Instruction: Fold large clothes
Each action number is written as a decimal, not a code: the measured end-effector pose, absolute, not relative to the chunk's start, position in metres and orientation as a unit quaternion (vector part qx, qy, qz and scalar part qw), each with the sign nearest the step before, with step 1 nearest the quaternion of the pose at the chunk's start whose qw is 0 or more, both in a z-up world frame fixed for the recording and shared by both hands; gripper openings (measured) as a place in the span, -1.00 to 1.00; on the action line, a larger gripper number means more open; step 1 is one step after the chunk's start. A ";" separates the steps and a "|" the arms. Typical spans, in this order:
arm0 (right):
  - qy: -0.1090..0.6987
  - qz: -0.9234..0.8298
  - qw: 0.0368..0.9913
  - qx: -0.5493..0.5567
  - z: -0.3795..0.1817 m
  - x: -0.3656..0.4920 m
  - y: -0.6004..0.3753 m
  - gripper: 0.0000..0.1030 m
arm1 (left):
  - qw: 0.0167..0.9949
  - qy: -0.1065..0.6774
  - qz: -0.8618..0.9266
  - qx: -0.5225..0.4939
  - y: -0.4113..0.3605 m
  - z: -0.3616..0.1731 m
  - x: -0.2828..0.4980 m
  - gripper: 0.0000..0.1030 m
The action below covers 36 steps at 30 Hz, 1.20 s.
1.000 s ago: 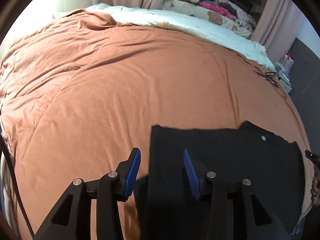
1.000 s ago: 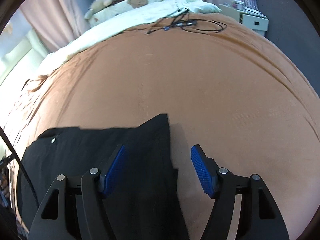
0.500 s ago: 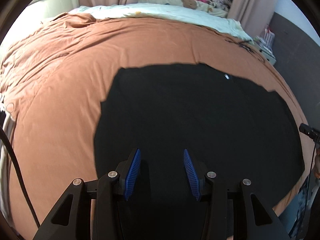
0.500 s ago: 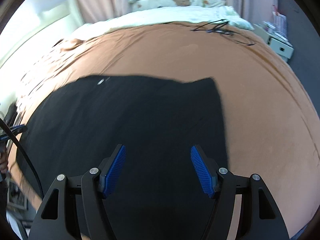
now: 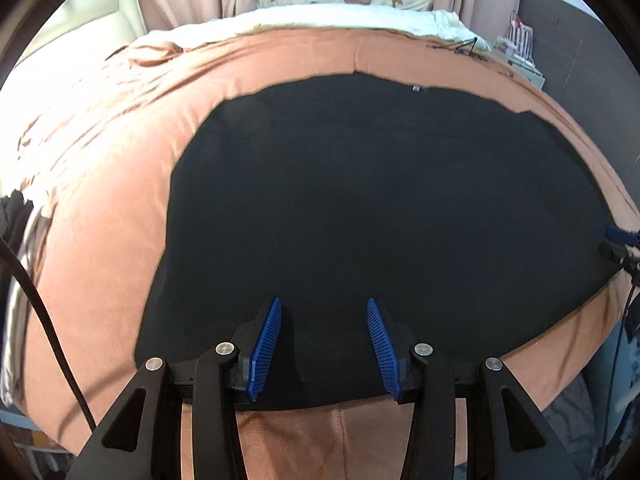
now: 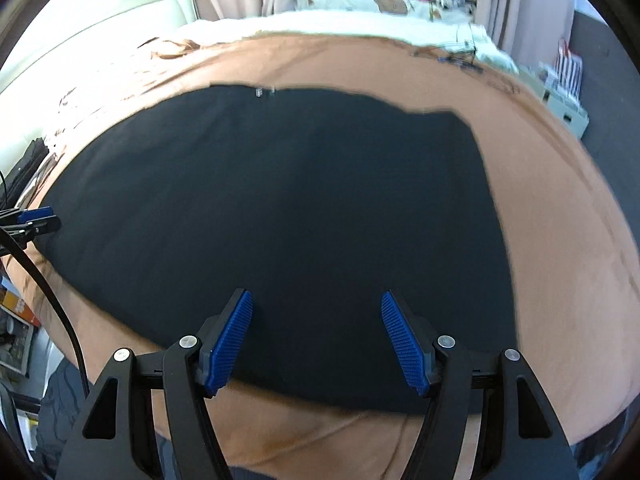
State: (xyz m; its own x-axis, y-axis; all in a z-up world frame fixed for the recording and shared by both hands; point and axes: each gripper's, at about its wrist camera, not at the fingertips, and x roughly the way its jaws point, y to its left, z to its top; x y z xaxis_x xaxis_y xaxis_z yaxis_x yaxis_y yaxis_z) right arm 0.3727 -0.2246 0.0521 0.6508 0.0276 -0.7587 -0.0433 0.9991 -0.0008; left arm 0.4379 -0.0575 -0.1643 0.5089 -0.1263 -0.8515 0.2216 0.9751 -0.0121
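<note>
With both the left hand-held gripper and right hand-held gripper gaping empty just above the near hem, the black garment spread flat ahead on the bed risks bunching if one pinches the bedcover too.

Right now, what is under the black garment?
The black garment lies spread flat on the orange-brown bedspread, which shows on every side of it. The part of the bedspread beneath it is covered, so anything lying there cannot be seen.
</note>
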 end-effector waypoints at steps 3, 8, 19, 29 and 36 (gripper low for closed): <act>0.425 0.012 0.905 -0.006 0.036 0.376 -0.221 0.28 | 0.867 0.488 -0.098 0.035 -0.057 -0.178 0.441 -0.08; 0.426 -0.007 0.905 -0.012 0.038 0.383 -0.216 0.28 | 0.866 0.490 -0.090 0.043 -0.064 -0.187 0.450 -0.08; 0.431 0.006 0.902 0.011 0.057 0.407 -0.197 0.25 | 0.858 0.499 -0.113 0.043 -0.071 -0.165 0.468 -0.08; 0.472 -0.020 0.882 -0.010 0.052 0.490 -0.187 -0.22 | 0.842 0.525 -0.110 0.063 -0.091 -0.178 0.525 -0.08; 0.479 -0.023 0.877 -0.006 0.054 0.544 -0.186 -0.24 | 0.839 0.530 -0.105 0.062 -0.098 -0.180 0.570 -0.08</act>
State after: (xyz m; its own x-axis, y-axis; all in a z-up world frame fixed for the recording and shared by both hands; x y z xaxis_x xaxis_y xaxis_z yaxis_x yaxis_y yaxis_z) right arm 0.5438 -0.1865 0.0539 0.5400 -0.0470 -0.8404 0.0355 0.9988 -0.0331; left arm 0.5705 -0.0975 -0.1799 0.4158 -0.1100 -0.9028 0.2417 0.9703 -0.0069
